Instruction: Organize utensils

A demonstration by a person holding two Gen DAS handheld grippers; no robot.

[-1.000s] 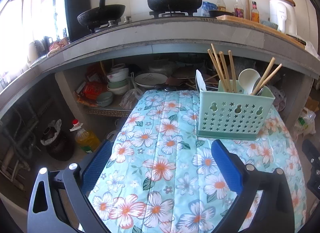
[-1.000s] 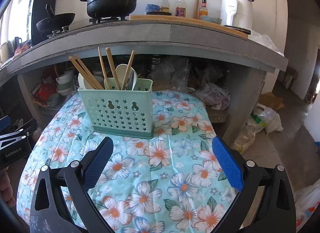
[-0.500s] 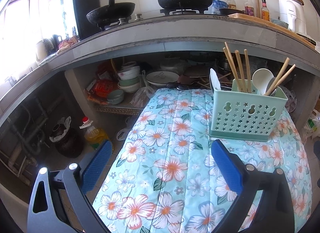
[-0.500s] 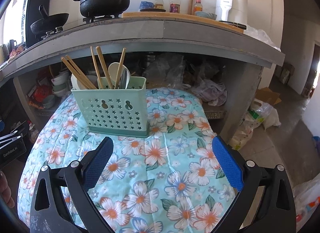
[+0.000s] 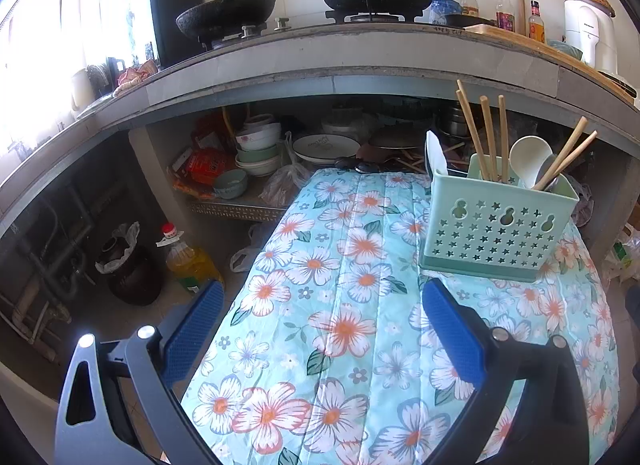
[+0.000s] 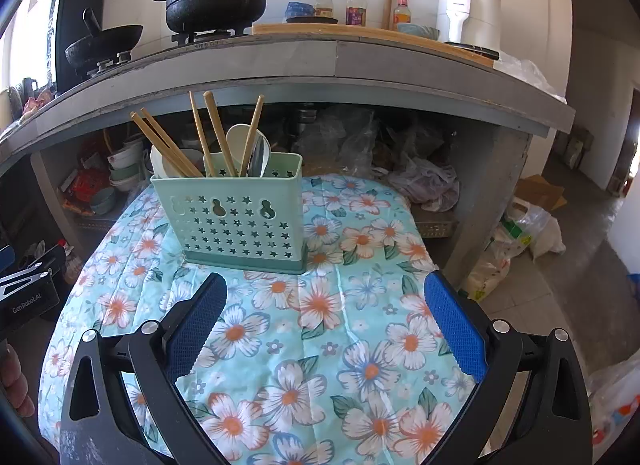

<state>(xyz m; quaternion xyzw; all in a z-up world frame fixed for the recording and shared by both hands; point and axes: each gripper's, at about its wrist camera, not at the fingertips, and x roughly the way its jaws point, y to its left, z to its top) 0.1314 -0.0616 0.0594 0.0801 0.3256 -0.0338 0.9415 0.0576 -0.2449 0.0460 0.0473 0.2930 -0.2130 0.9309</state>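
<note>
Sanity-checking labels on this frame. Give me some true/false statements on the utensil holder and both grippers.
1. The green utensil holder stands upright on the floral cloth. True.
2. The right gripper is clamped on a chopstick. False: it is open and empty.
3. Wooden chopsticks and a white spoon stick out of the holder. True.
4. The left gripper holds the holder. False: it is open, short of it.
5. Loose utensils lie on the cloth. False: none show.
</note>
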